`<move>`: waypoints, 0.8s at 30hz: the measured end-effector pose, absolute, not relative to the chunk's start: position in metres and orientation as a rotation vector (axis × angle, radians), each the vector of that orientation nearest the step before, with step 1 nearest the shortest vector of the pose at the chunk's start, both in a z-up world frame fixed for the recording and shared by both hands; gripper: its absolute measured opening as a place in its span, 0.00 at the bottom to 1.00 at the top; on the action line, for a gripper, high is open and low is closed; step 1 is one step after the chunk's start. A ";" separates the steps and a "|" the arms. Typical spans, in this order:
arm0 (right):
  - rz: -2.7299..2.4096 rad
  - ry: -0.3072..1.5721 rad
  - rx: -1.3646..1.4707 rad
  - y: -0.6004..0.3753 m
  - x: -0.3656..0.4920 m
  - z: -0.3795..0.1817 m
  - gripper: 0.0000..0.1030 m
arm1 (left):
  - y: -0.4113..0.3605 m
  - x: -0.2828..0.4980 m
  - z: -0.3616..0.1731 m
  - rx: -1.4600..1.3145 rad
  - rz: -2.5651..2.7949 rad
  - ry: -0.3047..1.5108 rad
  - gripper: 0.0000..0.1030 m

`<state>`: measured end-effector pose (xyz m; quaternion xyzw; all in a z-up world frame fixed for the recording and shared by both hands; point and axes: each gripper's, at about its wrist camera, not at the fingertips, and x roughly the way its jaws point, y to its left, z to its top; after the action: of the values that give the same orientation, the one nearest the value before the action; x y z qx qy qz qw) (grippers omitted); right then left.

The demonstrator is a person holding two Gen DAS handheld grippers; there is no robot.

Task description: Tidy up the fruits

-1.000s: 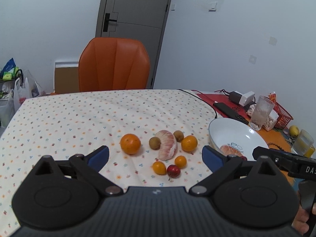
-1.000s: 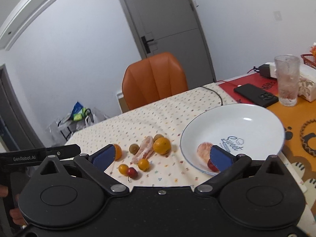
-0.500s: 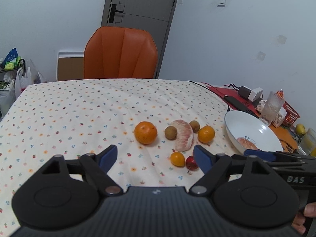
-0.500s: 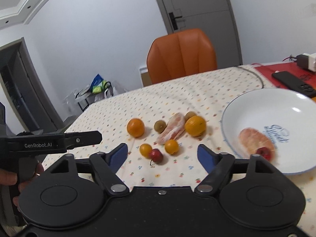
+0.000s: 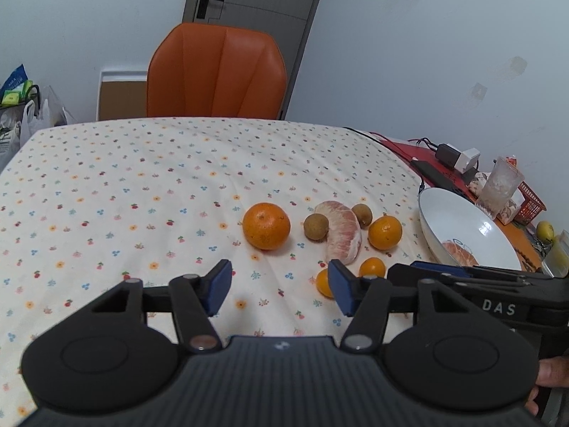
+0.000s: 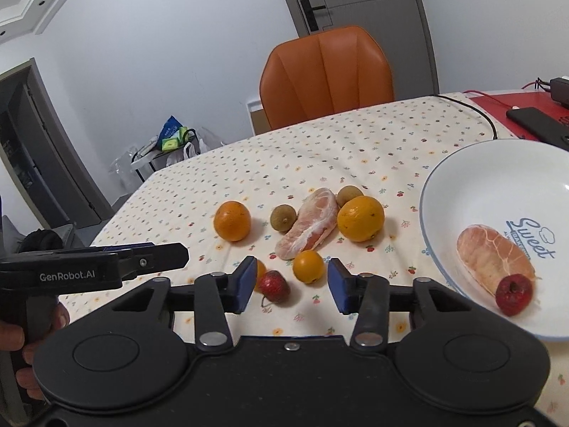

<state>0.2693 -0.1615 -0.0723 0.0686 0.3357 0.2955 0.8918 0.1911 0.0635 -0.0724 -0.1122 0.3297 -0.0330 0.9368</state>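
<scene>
Fruits lie on the flowered tablecloth: a large orange, a peeled pomelo segment, two brown longans, a mandarin and small kumquats. A red fruit lies between my right gripper's open fingertips, beside a kumquat. The white bowl holds a pomelo segment and a red fruit. My left gripper is open and empty, short of the orange.
An orange chair stands behind the table. A phone, a charger, a glass and a red basket sit at the right. Bags are on the floor at the left.
Both grippers have moved forward and lower toward the fruits, and their jaws have narrowed. The right gripper swung left from the bowl to the red fruit.
</scene>
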 end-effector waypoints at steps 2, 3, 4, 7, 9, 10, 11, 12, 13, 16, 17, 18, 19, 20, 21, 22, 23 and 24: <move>0.610 0.706 0.146 -0.160 0.275 -0.074 0.38 | 0.062 0.195 -0.074 -0.230 -0.075 0.682 0.54; 0.608 0.711 0.149 -0.160 0.276 -0.075 0.38 | 0.061 0.197 -0.075 -0.230 -0.078 0.685 0.53; 0.606 0.715 0.150 -0.159 0.278 -0.076 0.37 | 0.060 0.198 -0.075 -0.230 -0.081 0.685 0.52; 0.605 0.718 0.145 -0.157 0.283 -0.077 0.35 | 0.057 0.202 -0.076 -0.230 -0.092 0.687 0.51; 0.606 0.721 0.144 -0.156 0.284 -0.079 0.33 | 0.054 0.205 -0.076 -0.230 -0.099 0.688 0.51; 0.607 0.726 0.139 -0.154 0.285 -0.080 0.27 | 0.053 0.206 -0.076 -0.234 -0.103 0.687 0.50; 0.613 0.735 0.135 -0.153 0.287 -0.083 0.23 | 0.052 0.207 -0.076 -0.238 -0.102 0.683 0.48; 0.616 0.748 0.133 -0.151 0.289 -0.086 0.14 | 0.050 0.209 -0.077 -0.240 -0.102 0.684 0.46; 0.612 0.760 0.130 -0.151 0.290 -0.087 0.11 | 0.049 0.211 -0.078 -0.242 -0.104 0.689 0.44; 0.626 0.763 0.134 -0.152 0.286 -0.087 0.04 | 0.043 0.217 -0.081 -0.242 -0.114 0.703 0.44; 0.628 0.758 0.133 -0.154 0.283 -0.087 0.04 | 0.041 0.218 -0.083 -0.237 -0.117 0.707 0.44; 0.626 0.754 0.133 -0.155 0.282 -0.085 0.04 | 0.039 0.220 -0.084 -0.235 -0.118 0.712 0.43; 0.625 0.753 0.135 -0.157 0.281 -0.084 0.03 | 0.037 0.221 -0.086 -0.235 -0.121 0.715 0.43; 0.623 0.750 0.139 -0.159 0.280 -0.083 0.03 | 0.035 0.222 -0.087 -0.237 -0.122 0.718 0.43; 0.620 0.746 0.141 -0.162 0.279 -0.082 0.03 | 0.034 0.223 -0.089 -0.238 -0.123 0.722 0.42; 0.617 0.743 0.144 -0.164 0.278 -0.081 0.03 | 0.033 0.224 -0.090 -0.238 -0.123 0.726 0.42; 0.615 0.741 0.148 -0.167 0.277 -0.080 0.03 | 0.032 0.224 -0.091 -0.238 -0.124 0.729 0.41; 0.614 0.738 0.148 -0.169 0.277 -0.079 0.03 | 0.030 0.224 -0.092 -0.236 -0.126 0.731 0.41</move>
<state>0.2768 -0.1685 -0.0793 0.0713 0.3548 0.2949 0.8844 0.2245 0.0305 -0.0920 -0.1152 0.3564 -0.0616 0.9251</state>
